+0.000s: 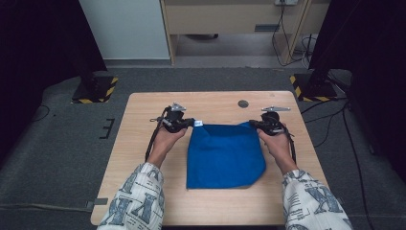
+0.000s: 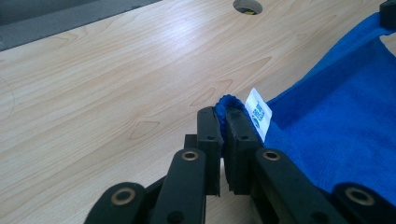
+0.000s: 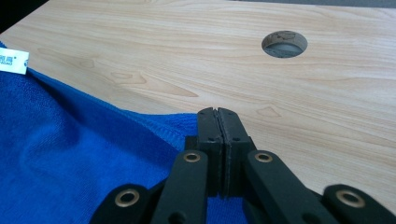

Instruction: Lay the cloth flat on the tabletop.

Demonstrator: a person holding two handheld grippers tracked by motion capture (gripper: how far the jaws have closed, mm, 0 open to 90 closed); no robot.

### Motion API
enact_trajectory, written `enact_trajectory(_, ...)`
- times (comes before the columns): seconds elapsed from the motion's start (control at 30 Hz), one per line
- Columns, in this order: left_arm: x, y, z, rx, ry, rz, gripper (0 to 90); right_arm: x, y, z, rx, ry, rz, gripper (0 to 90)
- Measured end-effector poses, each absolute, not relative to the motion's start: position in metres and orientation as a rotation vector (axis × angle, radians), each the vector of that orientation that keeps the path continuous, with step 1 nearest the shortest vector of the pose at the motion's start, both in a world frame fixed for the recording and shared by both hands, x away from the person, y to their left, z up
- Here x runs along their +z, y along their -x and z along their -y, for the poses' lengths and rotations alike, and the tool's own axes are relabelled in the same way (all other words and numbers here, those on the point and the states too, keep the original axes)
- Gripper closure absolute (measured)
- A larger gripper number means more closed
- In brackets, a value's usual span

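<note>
A blue cloth (image 1: 225,155) lies folded on the wooden table (image 1: 143,143), its far edge pulled straight between my two grippers. My left gripper (image 1: 190,123) is shut on the far left corner, by the white tag (image 1: 198,123). In the left gripper view, the jaws (image 2: 223,112) pinch the hem of the cloth (image 2: 336,130), the tag (image 2: 258,113) just to their right. My right gripper (image 1: 252,124) is shut on the far right corner. In the right gripper view, its jaws (image 3: 217,113) meet tightly and the cloth (image 3: 70,168) runs in under them from the left.
A round cable hole (image 1: 243,103) sits in the table just beyond the cloth's far edge, between the grippers. Bare wood surrounds the cloth on all sides. Two stand bases with yellow-black tape (image 1: 95,89) stand on the floor beyond the table's far corners.
</note>
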State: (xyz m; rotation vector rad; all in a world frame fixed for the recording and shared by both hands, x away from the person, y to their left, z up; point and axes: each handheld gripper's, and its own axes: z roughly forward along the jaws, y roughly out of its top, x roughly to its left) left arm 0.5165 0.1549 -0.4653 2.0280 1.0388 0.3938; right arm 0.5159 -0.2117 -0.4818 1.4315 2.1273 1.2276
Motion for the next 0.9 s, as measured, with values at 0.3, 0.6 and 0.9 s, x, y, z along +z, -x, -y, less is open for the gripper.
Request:
enact_trajectory(0.3,-0.476,-0.529,-0.162,0.475,-1.921,-1.13,51.7,-0.493,-0.53,0.211,1.269,-1.48,-2.047,53.9)
enact_trajectory(0.6,-0.466,-0.524,-0.164,0.506,-1.896,-1.082,38.0,-0.483,-0.523,0.209,1.235,-1.418,-2.045,32.6)
enact_trajectory(0.9,-0.447,-0.498,-0.156,0.479,-1.93,-0.998,26.1,-0.466,-0.5,0.211,1.247,-1.374,-2.048,21.9)
